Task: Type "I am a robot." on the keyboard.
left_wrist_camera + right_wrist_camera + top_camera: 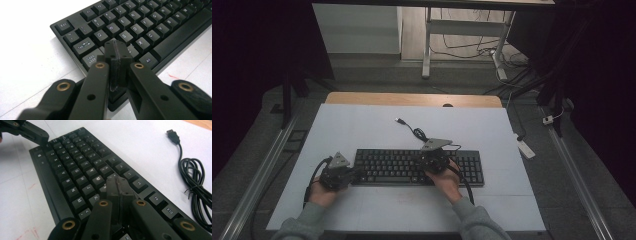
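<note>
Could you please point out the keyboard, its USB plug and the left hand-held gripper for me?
keyboard (pixel 392 161): high view, on the middle key rows.
USB plug (pixel 173 134): right gripper view, on the plug body.
left hand-held gripper (pixel 117 48): left gripper view, at the closed fingertips.

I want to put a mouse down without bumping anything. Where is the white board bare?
Bare: the left stretch beside the keyboard, the strip in front of it between the forearms, and the far left corner. Crowded: behind the keyboard's middle, where the coiled cable lies, and around the left gripper and right gripper.
</note>
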`<action>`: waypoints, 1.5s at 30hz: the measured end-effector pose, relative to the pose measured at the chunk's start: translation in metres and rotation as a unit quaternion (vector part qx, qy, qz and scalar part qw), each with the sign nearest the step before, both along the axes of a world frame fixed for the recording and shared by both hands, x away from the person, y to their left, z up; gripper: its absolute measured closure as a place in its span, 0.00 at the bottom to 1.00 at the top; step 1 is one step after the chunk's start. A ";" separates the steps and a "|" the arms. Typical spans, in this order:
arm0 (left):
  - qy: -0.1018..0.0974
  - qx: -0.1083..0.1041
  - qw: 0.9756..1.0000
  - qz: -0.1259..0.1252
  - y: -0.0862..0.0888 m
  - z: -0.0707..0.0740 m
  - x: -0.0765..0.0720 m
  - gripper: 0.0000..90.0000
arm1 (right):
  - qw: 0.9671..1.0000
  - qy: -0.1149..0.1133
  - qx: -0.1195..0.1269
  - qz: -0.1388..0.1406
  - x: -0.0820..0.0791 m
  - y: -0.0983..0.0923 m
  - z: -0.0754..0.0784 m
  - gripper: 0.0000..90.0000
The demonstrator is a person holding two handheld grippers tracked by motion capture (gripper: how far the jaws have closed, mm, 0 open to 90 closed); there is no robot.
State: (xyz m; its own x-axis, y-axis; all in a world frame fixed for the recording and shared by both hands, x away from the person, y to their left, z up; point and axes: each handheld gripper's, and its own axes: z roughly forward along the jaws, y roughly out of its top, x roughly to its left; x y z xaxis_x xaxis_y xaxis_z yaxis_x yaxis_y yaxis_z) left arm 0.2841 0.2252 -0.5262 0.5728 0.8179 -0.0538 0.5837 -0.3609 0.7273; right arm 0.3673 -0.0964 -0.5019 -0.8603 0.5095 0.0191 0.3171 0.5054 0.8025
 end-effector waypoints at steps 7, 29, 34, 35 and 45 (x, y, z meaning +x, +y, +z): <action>0.005 0.003 1.000 -0.002 0.000 -0.002 0.000 0.99 | 1.000 0.007 -0.008 -0.003 0.004 0.004 -0.005 0.99; 0.010 0.004 1.000 -0.006 -0.001 -0.004 0.001 0.98 | 0.999 0.016 -0.028 0.006 0.007 0.030 -0.014 0.99; 0.009 0.007 1.000 -0.006 -0.002 -0.004 0.000 0.99 | 1.000 0.015 -0.027 0.004 0.008 0.032 -0.015 0.99; 0.009 0.008 1.000 -0.006 -0.002 -0.004 0.000 0.99 | 0.999 0.014 -0.032 0.003 0.009 0.032 -0.016 0.99; 0.011 0.019 1.000 -0.005 -0.004 -0.006 0.001 0.99 | 0.999 0.012 -0.036 0.001 0.010 0.033 -0.017 0.99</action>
